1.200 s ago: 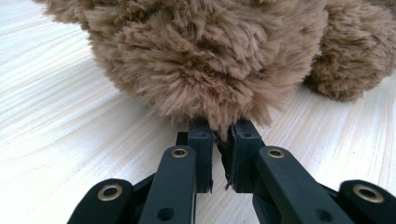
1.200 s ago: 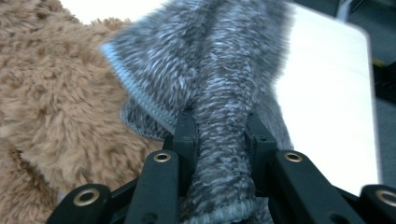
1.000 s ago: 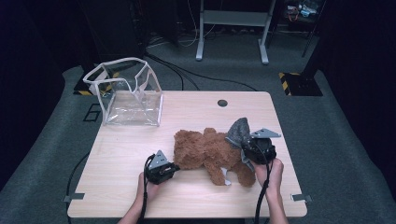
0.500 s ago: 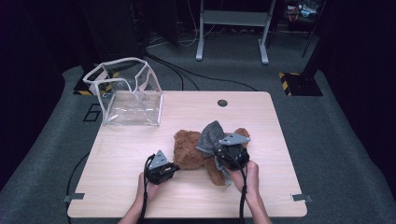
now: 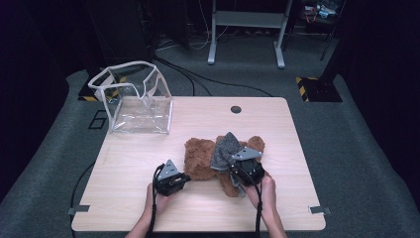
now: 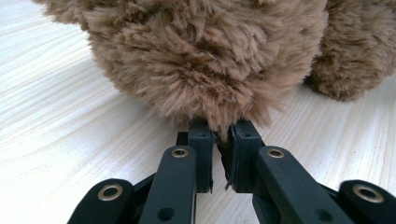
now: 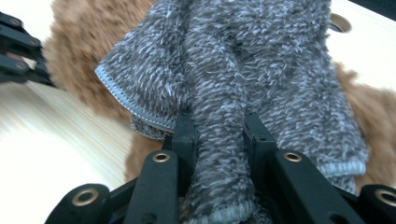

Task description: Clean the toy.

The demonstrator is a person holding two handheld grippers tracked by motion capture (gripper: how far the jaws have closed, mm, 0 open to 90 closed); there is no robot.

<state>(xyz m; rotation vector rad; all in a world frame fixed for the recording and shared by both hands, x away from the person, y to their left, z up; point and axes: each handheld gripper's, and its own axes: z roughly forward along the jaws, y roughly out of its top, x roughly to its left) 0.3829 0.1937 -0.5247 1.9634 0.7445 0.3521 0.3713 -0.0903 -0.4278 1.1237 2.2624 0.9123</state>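
Note:
A brown plush bear (image 5: 200, 158) lies in the middle of the wooden table (image 5: 133, 158). My left gripper (image 5: 184, 177) is at its left end, and in the left gripper view its jaws (image 6: 219, 135) are shut on a tuft of the bear's (image 6: 201, 51) fur. My right gripper (image 5: 242, 167) holds a grey fuzzy knit cloth (image 5: 225, 148) over the bear's right part. In the right gripper view the jaws (image 7: 219, 128) are shut on a fold of that cloth (image 7: 261, 60), with the brown bear (image 7: 70, 60) beneath and the left gripper (image 7: 18, 51) at the left edge.
A clear plastic bag (image 5: 136, 101) with white trim stands open at the table's back left. A round cable hole (image 5: 236, 109) sits near the back edge. Two hands come in over the front edge. Dark floor and a metal stand (image 5: 245, 29) lie beyond.
My right gripper has carried the grey cloth leftward, from the bear's right end to over its body. The left gripper has stayed put on the bear.

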